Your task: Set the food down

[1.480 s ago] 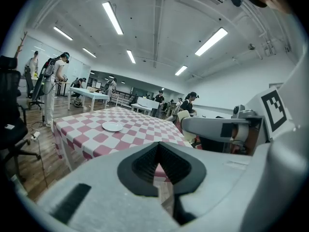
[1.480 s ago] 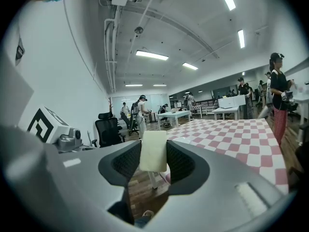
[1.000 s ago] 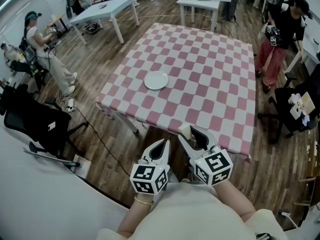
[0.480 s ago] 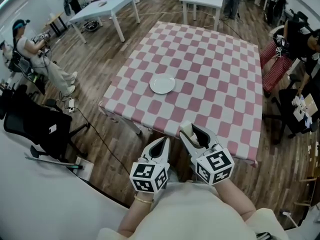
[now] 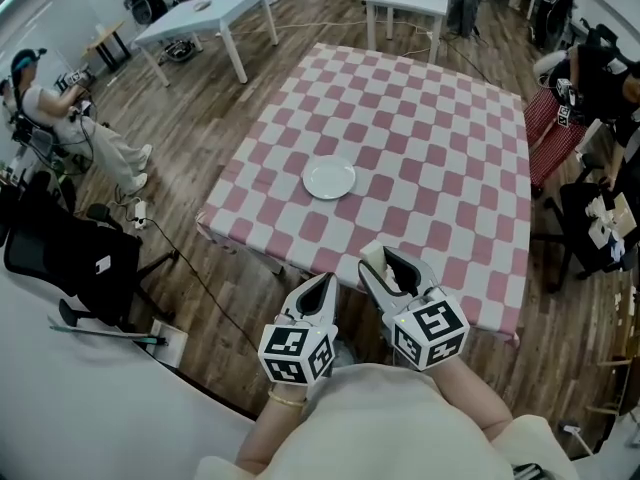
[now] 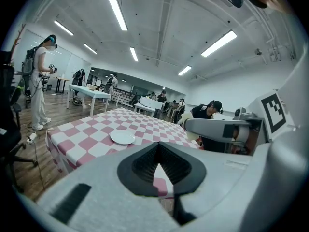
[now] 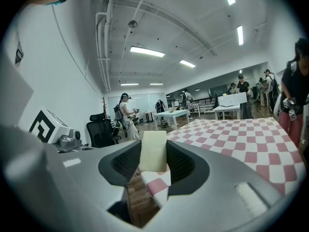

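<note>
Now you are at the carrying step: your right claw (image 5: 384, 266) is clamped on the pale block of food (image 7: 153, 151), in the air near the front edge of the checked table (image 5: 420, 118). Your left claw (image 5: 322, 290) is closed on nothing. Next, I think, you must reach forward to the white plate (image 5: 329, 179), well apart from the food, and lower before releasing.

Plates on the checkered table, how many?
1. A white plate lies on the checkered table, left of its middle, toward the near edge. No part of the tabletop is hidden.
</note>
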The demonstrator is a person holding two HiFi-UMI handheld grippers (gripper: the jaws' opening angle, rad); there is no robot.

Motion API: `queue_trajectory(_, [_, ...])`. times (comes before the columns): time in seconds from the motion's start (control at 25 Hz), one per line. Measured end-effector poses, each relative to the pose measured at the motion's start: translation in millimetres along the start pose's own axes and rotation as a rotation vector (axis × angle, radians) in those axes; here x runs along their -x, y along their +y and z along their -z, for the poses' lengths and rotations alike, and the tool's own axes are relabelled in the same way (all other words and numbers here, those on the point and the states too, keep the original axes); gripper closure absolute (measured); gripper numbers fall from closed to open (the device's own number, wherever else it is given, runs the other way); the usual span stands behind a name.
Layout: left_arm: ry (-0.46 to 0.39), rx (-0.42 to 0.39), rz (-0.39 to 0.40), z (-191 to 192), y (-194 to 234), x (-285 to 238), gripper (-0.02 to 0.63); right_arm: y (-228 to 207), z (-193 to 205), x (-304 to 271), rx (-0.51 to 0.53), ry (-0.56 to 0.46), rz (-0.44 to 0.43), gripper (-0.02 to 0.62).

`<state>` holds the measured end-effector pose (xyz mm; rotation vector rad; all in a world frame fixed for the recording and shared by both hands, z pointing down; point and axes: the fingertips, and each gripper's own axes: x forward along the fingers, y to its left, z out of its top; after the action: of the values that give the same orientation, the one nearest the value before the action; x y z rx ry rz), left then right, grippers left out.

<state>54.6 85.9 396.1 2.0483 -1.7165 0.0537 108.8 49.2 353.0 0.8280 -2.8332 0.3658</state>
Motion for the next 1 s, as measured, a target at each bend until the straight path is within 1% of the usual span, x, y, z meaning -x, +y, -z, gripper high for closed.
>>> queue_trajectory(0.4, [0.003, 0.003, 0.009, -21.5, 29.6, -25.4, 0.606, -12.9, -12.3, -38.1, 0.01, 0.011, 0.007, 0.426])
queue_trajectory(1.0, [0.014, -0.002, 0.045, -51.9, 79.5, -57.4, 0.606, -18.4, -31.1, -102.7, 0.011, 0.012, 0.025, 0.426])
